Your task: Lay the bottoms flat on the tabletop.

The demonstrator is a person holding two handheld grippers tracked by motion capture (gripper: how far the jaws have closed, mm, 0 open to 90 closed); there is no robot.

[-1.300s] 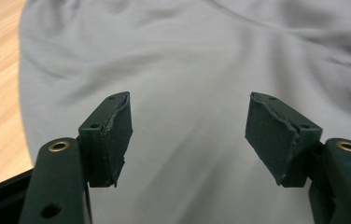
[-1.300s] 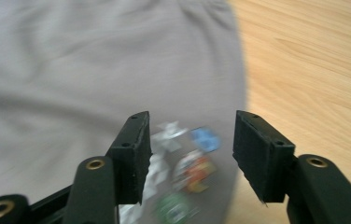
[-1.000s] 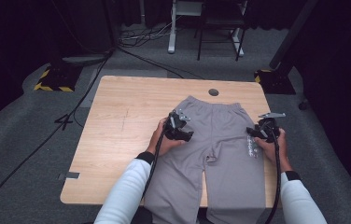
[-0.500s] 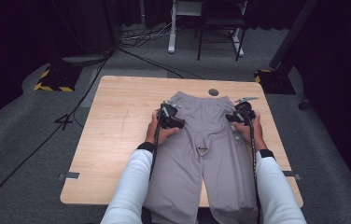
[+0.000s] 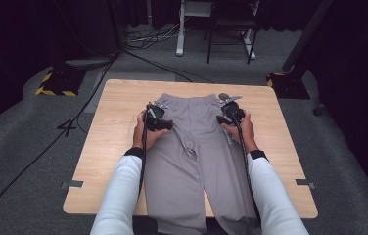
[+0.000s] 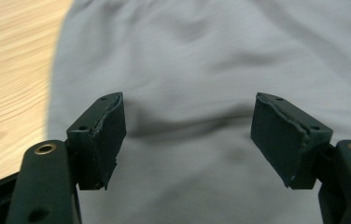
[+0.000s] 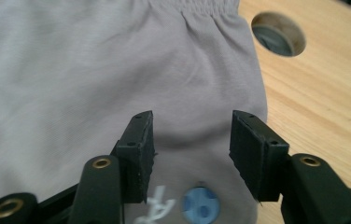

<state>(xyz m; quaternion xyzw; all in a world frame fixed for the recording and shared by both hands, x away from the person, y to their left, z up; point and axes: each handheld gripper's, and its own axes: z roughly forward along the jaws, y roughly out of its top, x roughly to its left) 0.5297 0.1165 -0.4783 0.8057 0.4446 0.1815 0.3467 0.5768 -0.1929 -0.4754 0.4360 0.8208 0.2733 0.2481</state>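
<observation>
Moved: both hands up the trousers (image 5: pixel 192 147) to the waistband
Left gripper (image 6: pixel 187 135): jaws just widened, nothing clamped; likely hovering
Right gripper (image 7: pixel 192 149): just widened, unclamped

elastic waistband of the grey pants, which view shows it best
The right gripper view: the waistband shows close up, with its gathered ribbing clear beside the round hole in the table. The high view shows the whole waistband, but small. The left gripper view has smooth fabric of the pants, no band.

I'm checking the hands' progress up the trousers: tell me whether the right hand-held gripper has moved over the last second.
Yes. The right hand-held gripper has moved from the table's right edge inward and toward the trousers' waistband.
</observation>
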